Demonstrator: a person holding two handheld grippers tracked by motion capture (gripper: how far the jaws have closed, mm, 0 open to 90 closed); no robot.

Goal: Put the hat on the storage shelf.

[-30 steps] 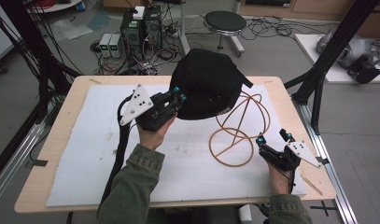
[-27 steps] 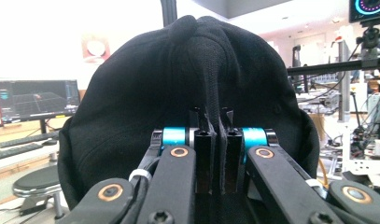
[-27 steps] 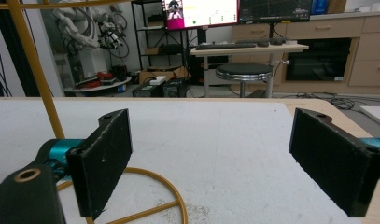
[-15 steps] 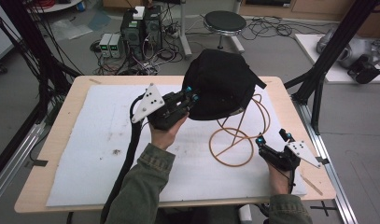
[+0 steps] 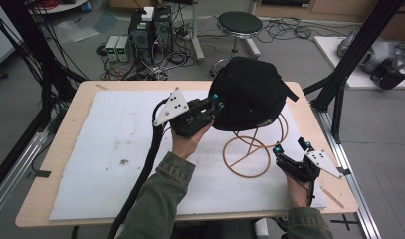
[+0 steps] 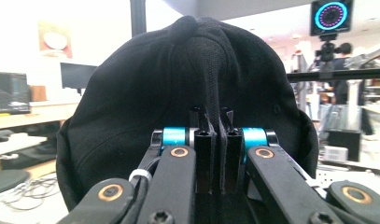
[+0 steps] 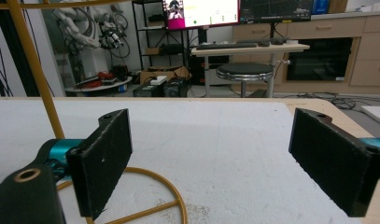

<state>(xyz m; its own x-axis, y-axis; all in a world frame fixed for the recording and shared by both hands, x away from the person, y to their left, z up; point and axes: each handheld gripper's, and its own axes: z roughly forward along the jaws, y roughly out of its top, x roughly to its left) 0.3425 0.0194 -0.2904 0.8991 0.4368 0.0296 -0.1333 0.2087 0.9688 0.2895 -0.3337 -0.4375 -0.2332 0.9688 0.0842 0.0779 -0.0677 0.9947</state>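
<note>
Fingers first: my left gripper (image 5: 216, 101) is clamped tight on a fold of the black cap (image 5: 252, 94), which sits up on the yellow wire stand (image 5: 250, 149) toward the back right of the bench (image 5: 60, 149). My right gripper (image 5: 291, 147) rests at the near right with its fingers (image 7: 103, 161) spread wide, nothing between them, just beside the stand's base ring. Everything sits on a white foam sheet (image 5: 115, 149) with some dirt specks. Past the bench there's a round stool (image 5: 239, 22), computer boxes (image 5: 140, 35) and a mess of cables on the floor.
</note>
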